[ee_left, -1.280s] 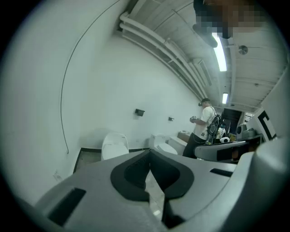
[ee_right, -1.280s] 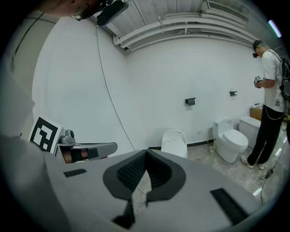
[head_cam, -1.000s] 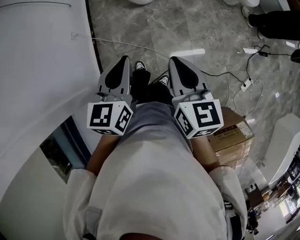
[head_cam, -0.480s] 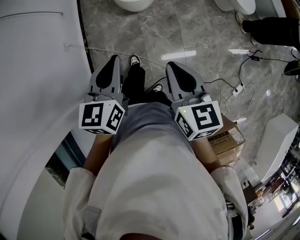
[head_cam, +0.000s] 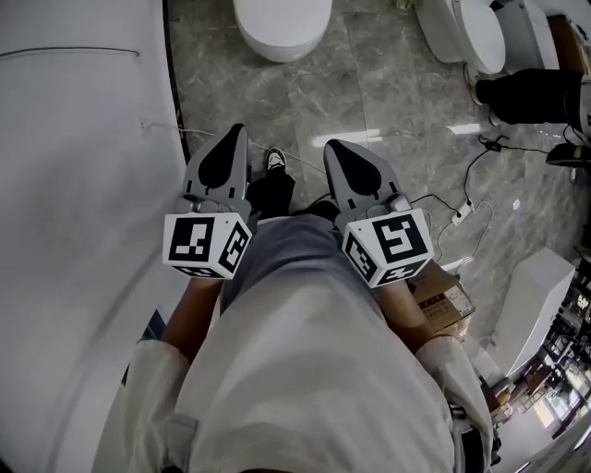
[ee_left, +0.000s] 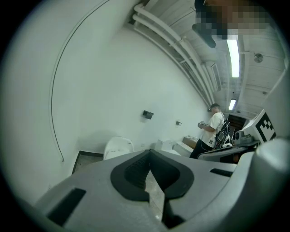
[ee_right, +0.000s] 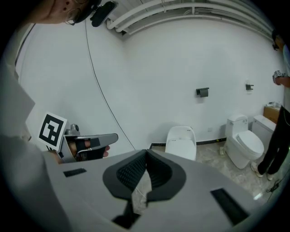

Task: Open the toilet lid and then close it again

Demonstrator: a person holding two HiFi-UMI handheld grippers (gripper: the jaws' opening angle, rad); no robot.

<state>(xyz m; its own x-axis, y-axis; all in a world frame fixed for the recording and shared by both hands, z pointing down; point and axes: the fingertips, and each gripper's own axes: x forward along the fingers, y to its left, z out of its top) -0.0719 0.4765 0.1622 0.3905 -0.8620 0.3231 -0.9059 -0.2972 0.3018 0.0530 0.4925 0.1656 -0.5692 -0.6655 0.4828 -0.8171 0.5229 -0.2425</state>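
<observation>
Left gripper [head_cam: 236, 137] and right gripper [head_cam: 334, 148] are both clenched, empty. Three toilets [head_cam: 282, 23] stand ahead across open floor [head_cam: 369, 92]. A curved wall [head_cam: 83, 139] edges the left.

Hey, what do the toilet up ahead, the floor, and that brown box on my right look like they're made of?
Toilet: probably glazed ceramic, since the surface is smooth, glossy and white.
Floor: polished stone or stone-look tile, going by the grey veining, straight seams and bright reflections of the lights.
Box: cardboard, matte brown, with a pale printed label on top.
</observation>
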